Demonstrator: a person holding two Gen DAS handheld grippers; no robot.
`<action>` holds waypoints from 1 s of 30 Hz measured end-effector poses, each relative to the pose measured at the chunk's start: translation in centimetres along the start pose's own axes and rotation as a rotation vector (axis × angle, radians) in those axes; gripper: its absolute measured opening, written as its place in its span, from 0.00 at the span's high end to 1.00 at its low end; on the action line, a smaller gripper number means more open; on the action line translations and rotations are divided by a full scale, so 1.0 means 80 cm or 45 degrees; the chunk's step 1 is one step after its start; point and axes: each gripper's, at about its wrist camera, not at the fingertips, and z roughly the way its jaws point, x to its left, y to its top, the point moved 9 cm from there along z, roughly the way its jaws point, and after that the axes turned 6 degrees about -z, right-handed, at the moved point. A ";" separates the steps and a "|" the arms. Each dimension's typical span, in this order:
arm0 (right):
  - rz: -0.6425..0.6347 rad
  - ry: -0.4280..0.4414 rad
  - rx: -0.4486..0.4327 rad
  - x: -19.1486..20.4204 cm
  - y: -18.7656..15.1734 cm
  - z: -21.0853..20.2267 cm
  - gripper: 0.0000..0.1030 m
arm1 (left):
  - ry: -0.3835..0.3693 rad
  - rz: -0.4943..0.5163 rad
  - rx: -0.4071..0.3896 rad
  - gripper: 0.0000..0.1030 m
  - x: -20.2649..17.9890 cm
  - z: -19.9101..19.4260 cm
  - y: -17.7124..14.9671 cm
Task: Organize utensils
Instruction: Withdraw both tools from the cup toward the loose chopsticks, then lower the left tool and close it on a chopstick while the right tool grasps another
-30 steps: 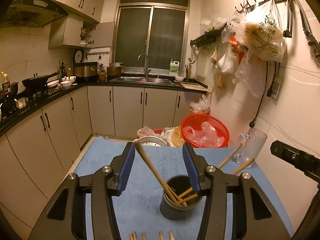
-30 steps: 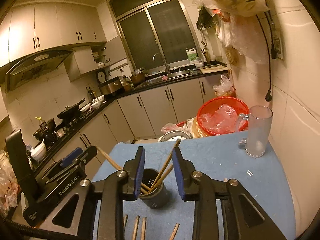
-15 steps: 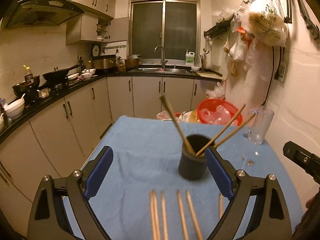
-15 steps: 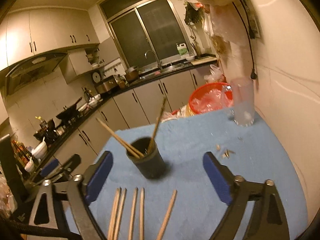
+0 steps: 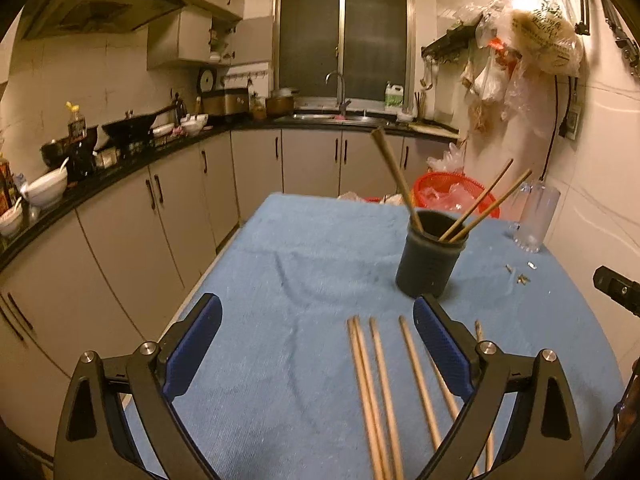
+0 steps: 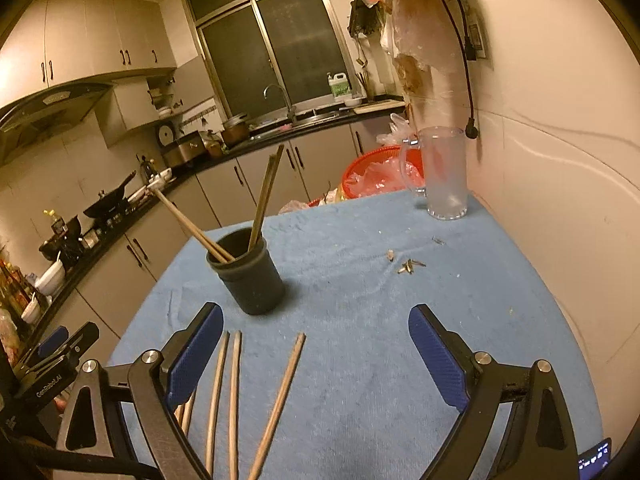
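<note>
A dark round utensil holder stands upright on the blue cloth and holds several wooden chopsticks. It also shows in the right wrist view. Several loose chopsticks lie flat on the cloth in front of it, also in the right wrist view. My left gripper is open and empty, above the near cloth, with the loose chopsticks by its right finger. My right gripper is open and empty, with loose chopsticks near its left finger.
A clear glass mug stands at the table's far right by the wall. Small bits of debris lie on the cloth. A red basket sits beyond the far edge. Kitchen cabinets run along the left.
Both grippers were narrow around chopsticks at the holder, then opened wide and pulled back toward me. The chopsticks now stand in the holder, and the loose ones came into view.
</note>
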 end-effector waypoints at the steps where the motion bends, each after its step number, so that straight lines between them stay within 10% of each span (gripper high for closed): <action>1: 0.000 0.002 0.006 0.001 -0.001 0.001 0.06 | 0.007 0.001 0.012 0.07 0.004 0.002 -0.004; 6: 0.018 0.044 0.078 0.006 -0.012 0.015 0.08 | 0.061 0.026 0.133 0.07 0.014 0.020 -0.022; 13: 0.067 0.140 0.301 0.005 -0.036 0.057 0.45 | 0.052 -0.017 0.336 0.07 0.014 0.064 -0.041; 30: 0.034 0.136 0.470 0.022 -0.050 0.116 0.46 | 0.156 0.030 0.691 0.22 0.000 0.188 -0.058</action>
